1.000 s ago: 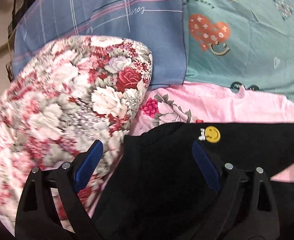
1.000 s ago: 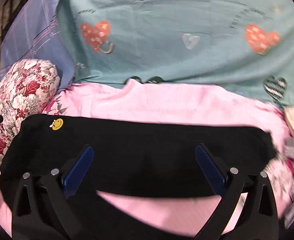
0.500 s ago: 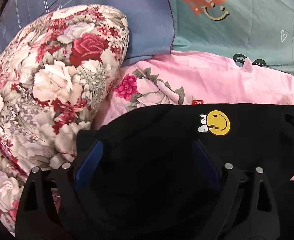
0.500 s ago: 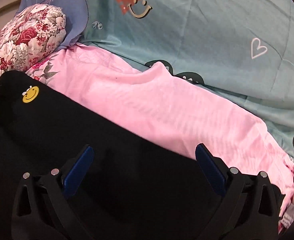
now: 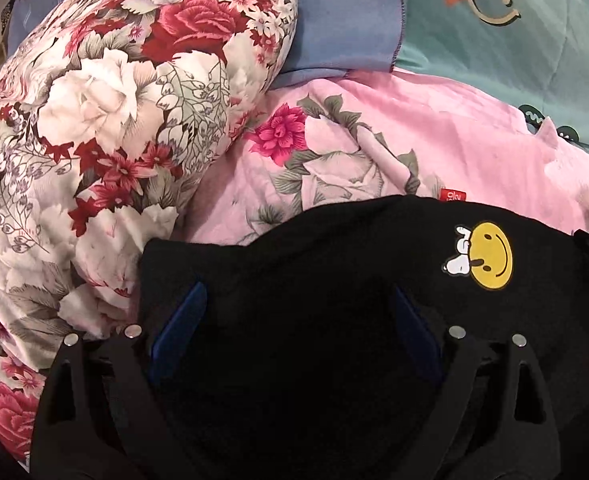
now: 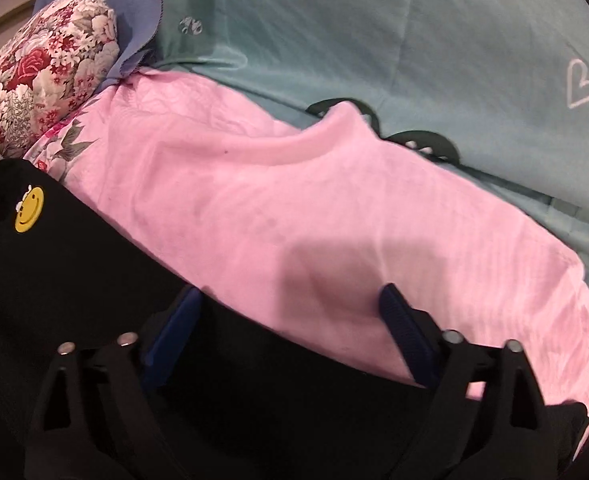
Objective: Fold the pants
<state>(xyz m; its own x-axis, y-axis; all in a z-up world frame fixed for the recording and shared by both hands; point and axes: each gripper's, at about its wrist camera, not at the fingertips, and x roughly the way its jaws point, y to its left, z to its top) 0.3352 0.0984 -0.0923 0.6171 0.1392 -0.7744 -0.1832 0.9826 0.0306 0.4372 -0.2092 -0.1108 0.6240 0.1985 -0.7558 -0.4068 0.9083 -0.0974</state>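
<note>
Pants here are black with a yellow smiley patch, lying on a pink sheet on the bed, with a rose-print pillow off to the left and a teal heart-print cover behind.

My read is we're right at the grab stage of a fold: both tools are down at the near part of the fabric, and neither looks like it has pinched anything yet.

Left gripper has its jaws spread wide, and the black cloth fills the whole gap between the blue pads. The left corner of the pants sits just past the left pad, right up against the pillow.

Right gripper is also spread wide. The far edge of the pants runs diagonally through the gap, so its left pad sits over black cloth while the right pad is over pink sheet.

Next move, I'd guess: settle onto the cloth and close both on it, then carry it across to fold. The right one probably wants to shift onto the fabric a bit more, otherwise it risks catching the sheet too. Can't tell how many layers are under there, everything's just black.
</note>
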